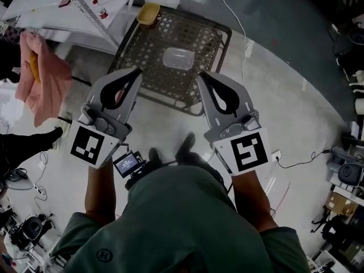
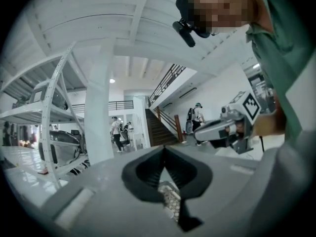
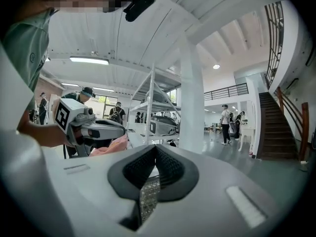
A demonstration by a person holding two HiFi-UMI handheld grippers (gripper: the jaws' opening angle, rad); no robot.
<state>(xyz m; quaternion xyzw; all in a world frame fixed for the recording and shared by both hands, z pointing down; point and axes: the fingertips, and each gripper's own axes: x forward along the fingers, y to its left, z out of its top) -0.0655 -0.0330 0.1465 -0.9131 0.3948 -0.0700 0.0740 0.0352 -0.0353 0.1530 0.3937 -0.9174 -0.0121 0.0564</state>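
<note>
Two grippers, both with jaws closed tip to tip and empty: my left gripper (image 1: 136, 71) and right gripper (image 1: 202, 74) are over the near half of the woven basket (image 1: 142, 56). The clear container (image 1: 178, 58) lies at its middle, between the tips. A yellow bowl (image 1: 148, 13) sits at its far left corner. Grey floor (image 1: 284, 84) borders the right edge.

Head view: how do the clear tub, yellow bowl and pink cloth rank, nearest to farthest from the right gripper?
From the right gripper:
1. Clear tub, just ahead, in the basket.
2. Yellow bowl, at the basket's far left corner.
3. Pink cloth, far off to the left.
</note>
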